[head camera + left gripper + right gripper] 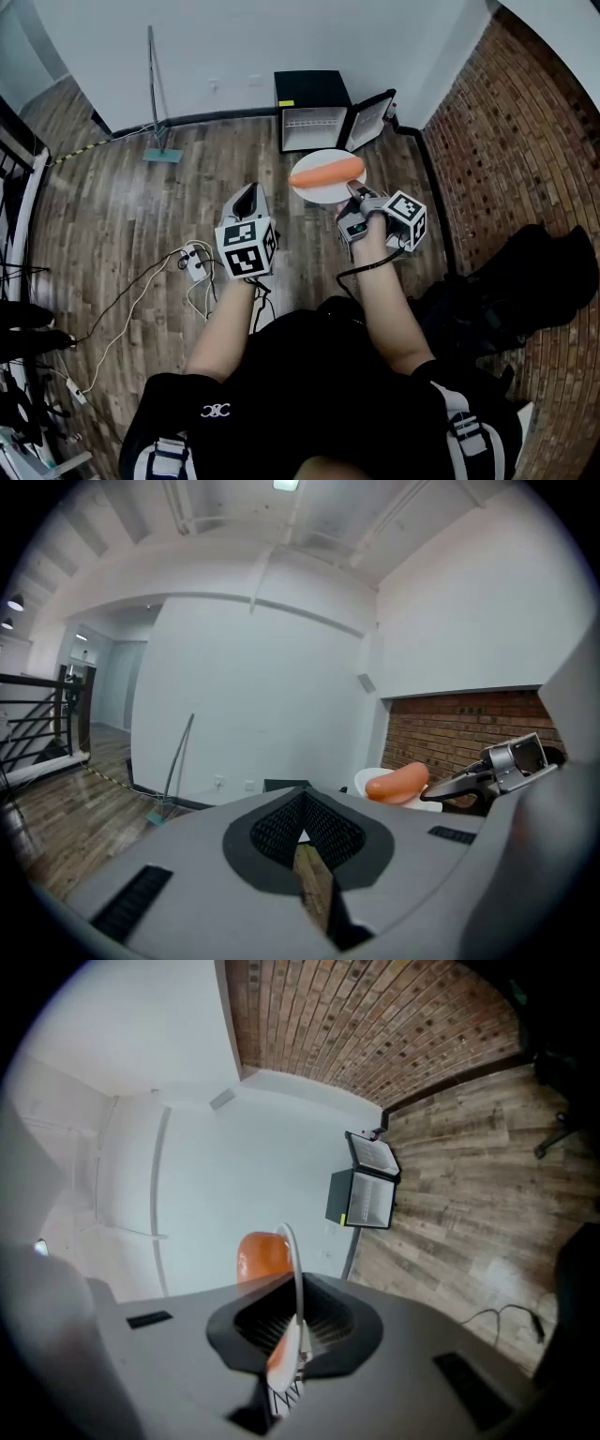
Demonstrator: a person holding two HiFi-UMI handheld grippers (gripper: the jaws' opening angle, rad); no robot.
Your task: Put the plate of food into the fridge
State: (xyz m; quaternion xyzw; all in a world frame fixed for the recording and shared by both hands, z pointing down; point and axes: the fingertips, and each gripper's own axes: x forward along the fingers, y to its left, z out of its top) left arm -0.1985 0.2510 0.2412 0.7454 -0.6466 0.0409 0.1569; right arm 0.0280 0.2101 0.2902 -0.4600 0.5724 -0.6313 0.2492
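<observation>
Nearest lens: black shorts (309,394) on the lap, w/ small white emblem (217,411) on one leg – a logo shape, no letters legible. Past that, two hand-held grippers out front.

L gripper (247,195): fingers together at the tips, just a thin slit behind them in its own view, nothing between. Points toward the white wall (234,47). B/w square-marker cube (247,248) on top; patterns only, no text.

R gripper (353,194): clamps near rim of white plate (309,187). In R gripper view, rim edge-on between ribbed pads (328,1321), pinched tight. Orange sausage (326,172) lying across the plate, visible in both gripper views. Second marker cube (406,217) on this gripper, same sort of pattern.

Plate in mid-air, face up, over wood floor (112,216), in front of black mini fridge (312,94) and apart from it. Fridge on floor against the white wall, door (371,119) swung open to the right in head view, pale interior w/ wire shelf showing. Small yellow label (286,103) at fridge's top front corner – too small to read.

Elsewhere: white power strip (194,263) w/ cables on floor by L gripper; long-handled tool w/ teal head (164,156) leaning at the wall; brick wall (525,122) on right, black bags (525,272) at its foot.
</observation>
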